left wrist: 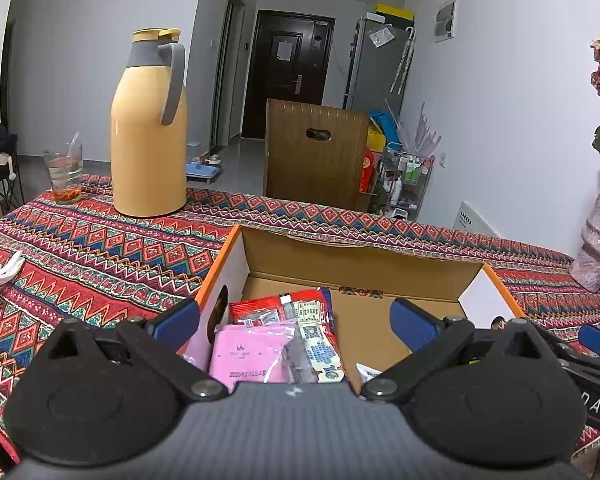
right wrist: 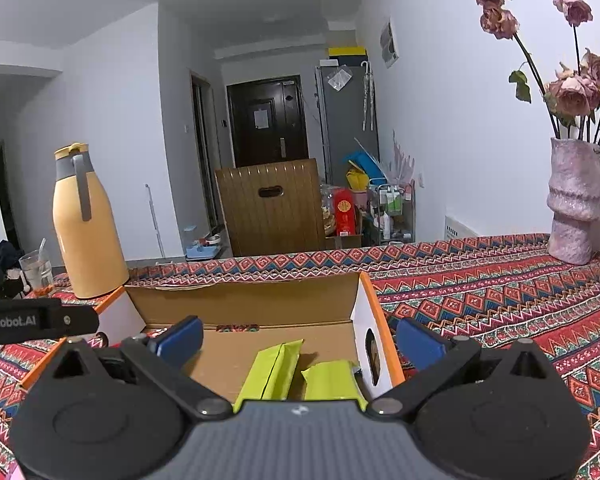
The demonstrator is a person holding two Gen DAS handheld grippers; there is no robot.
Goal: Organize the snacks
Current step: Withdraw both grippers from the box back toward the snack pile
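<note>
An open cardboard box (left wrist: 364, 264) with orange edges sits on the patterned tablecloth. In the left wrist view its left end holds a pink packet (left wrist: 252, 356), a red packet (left wrist: 268, 308) and a white-and-blue packet (left wrist: 320, 348). My left gripper (left wrist: 296, 320) hangs open above them, its blue pads wide apart and touching nothing. In the right wrist view two lime-green packets (right wrist: 274, 372) (right wrist: 330, 380) lie at the right end of the box (right wrist: 244, 300). My right gripper (right wrist: 300, 342) stands open over them, holding nothing.
A tall yellow thermos (left wrist: 148, 132) and a glass (left wrist: 65, 174) stand at the back left of the table. A pink vase (right wrist: 572, 208) with dried roses stands at the right by the wall. A wooden chair back (left wrist: 314, 152) rises behind the table.
</note>
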